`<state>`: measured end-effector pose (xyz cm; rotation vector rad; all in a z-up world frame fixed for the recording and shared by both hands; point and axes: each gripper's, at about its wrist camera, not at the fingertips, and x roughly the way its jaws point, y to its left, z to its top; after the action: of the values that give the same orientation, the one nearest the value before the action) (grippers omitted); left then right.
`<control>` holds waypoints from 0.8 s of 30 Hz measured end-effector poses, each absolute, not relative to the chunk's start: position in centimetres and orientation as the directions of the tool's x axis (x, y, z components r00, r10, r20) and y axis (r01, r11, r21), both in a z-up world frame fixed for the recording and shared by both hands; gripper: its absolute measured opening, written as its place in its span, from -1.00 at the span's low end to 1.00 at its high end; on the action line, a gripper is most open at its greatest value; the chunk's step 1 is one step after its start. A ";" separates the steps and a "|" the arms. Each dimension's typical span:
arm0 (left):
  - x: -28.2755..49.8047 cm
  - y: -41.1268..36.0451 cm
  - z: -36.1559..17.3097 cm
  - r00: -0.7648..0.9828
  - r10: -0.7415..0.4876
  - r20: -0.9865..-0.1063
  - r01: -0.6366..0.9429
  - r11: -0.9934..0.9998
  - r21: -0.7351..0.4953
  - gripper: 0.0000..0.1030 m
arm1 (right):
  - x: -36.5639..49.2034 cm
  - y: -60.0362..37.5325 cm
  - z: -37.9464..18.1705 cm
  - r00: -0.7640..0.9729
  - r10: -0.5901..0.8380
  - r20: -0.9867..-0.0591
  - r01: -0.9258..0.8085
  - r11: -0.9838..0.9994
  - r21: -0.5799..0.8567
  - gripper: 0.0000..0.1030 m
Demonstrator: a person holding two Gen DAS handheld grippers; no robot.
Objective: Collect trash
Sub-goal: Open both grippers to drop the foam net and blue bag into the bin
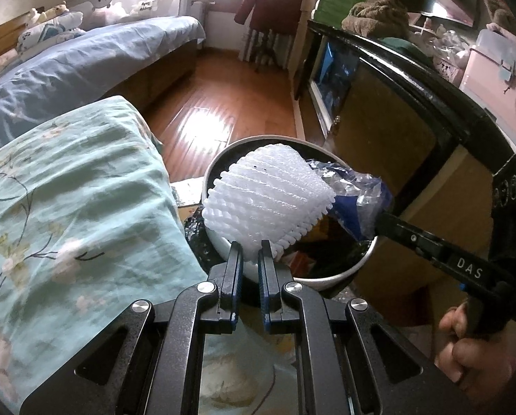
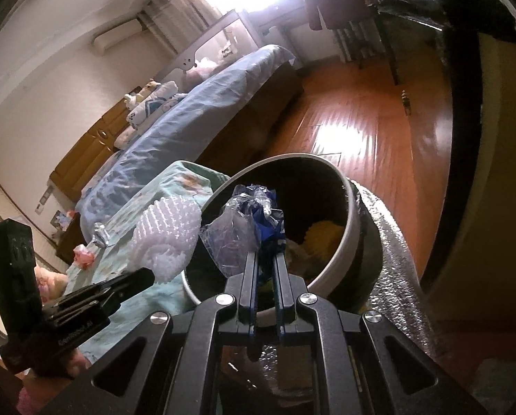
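White foam netting (image 1: pixel 268 204) hangs pinched in the left claw (image 1: pixel 250 249) over the round bin (image 1: pixel 327 278), while the right claw (image 2: pixel 266 259), reaching in from three o'clock, grips a crumpled plastic wrapper (image 2: pixel 239 228) above the same opening. Both pieces appear ready to drop; next, each claw must spread.

1. Glossy reddish-brown wooden plank floor (image 1: pixel 223 103): round white-rimmed waste bin with dark liner (image 1: pixel 330 278) stands on it, beside crinkled silver foil sheeting (image 2: pixel 393 242).
2. Blue-quilted bed (image 1: pixel 85 58) stands on same floor.
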<state>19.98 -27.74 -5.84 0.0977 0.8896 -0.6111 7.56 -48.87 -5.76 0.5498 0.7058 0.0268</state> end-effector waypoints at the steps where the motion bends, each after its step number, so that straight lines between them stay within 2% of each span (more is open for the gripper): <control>1: 20.1 -27.8 -5.9 0.471 -0.458 -0.754 0.537 0.827 -0.167 -0.85 | 7.6 -48.9 -5.8 0.766 0.200 -0.611 0.162 0.860 0.485 -0.85; 20: 21.8 -29.1 -6.5 0.437 -0.456 -0.775 0.538 0.823 -0.182 -0.83 | 9.2 -49.0 -5.4 0.761 0.157 -0.630 0.175 0.885 0.431 -0.84; 23: 21.9 -29.1 -6.4 0.436 -0.453 -0.778 0.531 0.827 -0.184 -0.67 | 9.3 -48.8 -5.3 0.759 0.152 -0.633 0.179 0.887 0.427 -0.74; 24: 21.9 -29.0 -6.4 0.435 -0.455 -0.777 0.527 0.828 -0.189 -0.51 | 9.2 -48.8 -5.3 0.762 0.151 -0.630 0.178 0.886 0.428 -0.67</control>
<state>21.87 -29.04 -6.39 0.0863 0.9388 -0.6120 9.25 -48.79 -5.26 0.4923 0.7119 -0.0151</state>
